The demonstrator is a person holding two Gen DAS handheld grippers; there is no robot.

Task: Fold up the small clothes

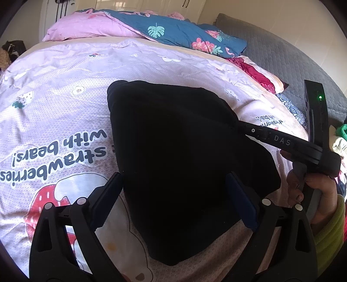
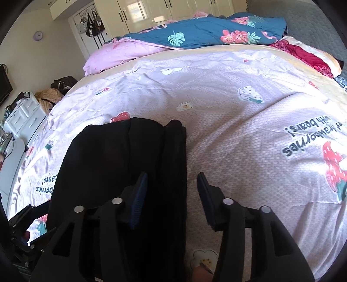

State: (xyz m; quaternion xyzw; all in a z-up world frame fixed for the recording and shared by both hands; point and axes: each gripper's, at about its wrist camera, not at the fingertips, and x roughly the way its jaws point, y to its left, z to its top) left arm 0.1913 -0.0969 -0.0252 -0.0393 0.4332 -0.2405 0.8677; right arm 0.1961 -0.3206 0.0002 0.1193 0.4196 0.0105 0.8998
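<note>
A black garment (image 1: 173, 151) lies folded on the pink strawberry-print bed cover (image 1: 54, 97). My left gripper (image 1: 174, 176) stands wide open above its near part, one finger off each side, nothing pressed. In the right wrist view the black garment (image 2: 121, 164) runs as a long strip with its right edge between the jaws of my right gripper (image 2: 171, 176). That gripper is open: its left finger (image 2: 138, 195) is over the cloth, its right finger (image 2: 206, 199) over the bed cover (image 2: 238, 130). A hand (image 1: 321, 195) holds the right tool at the garment's right edge.
At the far end of the bed lie a blue floral quilt (image 2: 206, 32), a pink pillow (image 2: 121, 54) and red cloth (image 2: 303, 54). A grey padded surface (image 1: 282, 54) borders the right side. White drawers (image 2: 23, 117) and wardrobe doors (image 2: 151, 13) stand beyond the left edge.
</note>
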